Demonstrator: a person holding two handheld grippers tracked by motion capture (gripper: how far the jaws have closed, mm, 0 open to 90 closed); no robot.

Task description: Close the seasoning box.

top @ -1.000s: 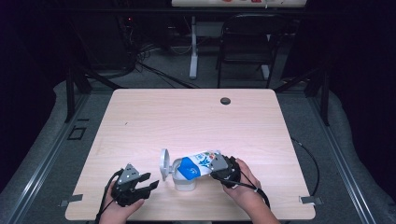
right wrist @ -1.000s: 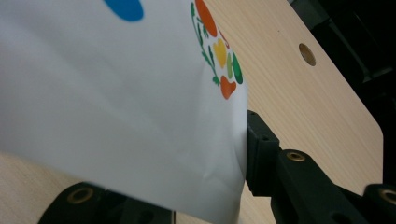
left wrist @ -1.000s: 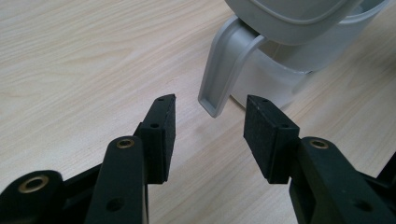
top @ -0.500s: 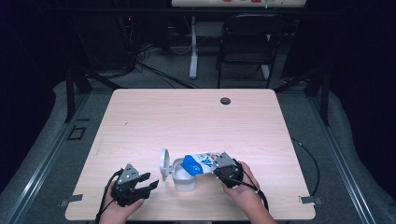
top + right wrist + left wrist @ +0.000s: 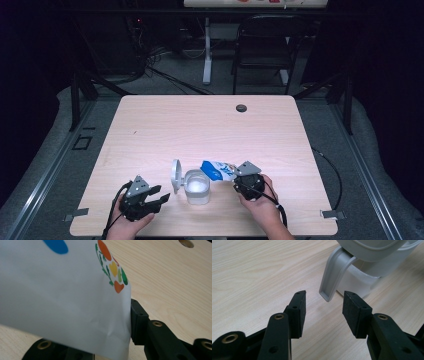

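Observation:
A white lidded container (image 5: 196, 188) stands near the table's front edge, its round lid (image 5: 175, 176) flipped open to the left. My right gripper (image 5: 240, 178) is shut on a white and blue printed bag (image 5: 217, 170), held tilted with its far end over the container's mouth. In the right gripper view the bag (image 5: 62, 295) covers one jaw, and the other pad (image 5: 137, 322) presses against its edge. My left gripper (image 5: 159, 196) rests open on the table left of the container. Its jaws (image 5: 324, 302) point at the container's white handle (image 5: 335, 277), just short of it.
The light wooden table (image 5: 200, 125) has a round cable hole (image 5: 241, 107) near its far edge. A black chair (image 5: 265, 45) and a desk leg (image 5: 206, 50) stand on the floor beyond it. A cable (image 5: 332, 172) trails off the table's right side.
My right gripper has shifted slightly to the right with the bag, whose far end now sits a little higher over the container. The left gripper has stayed put.

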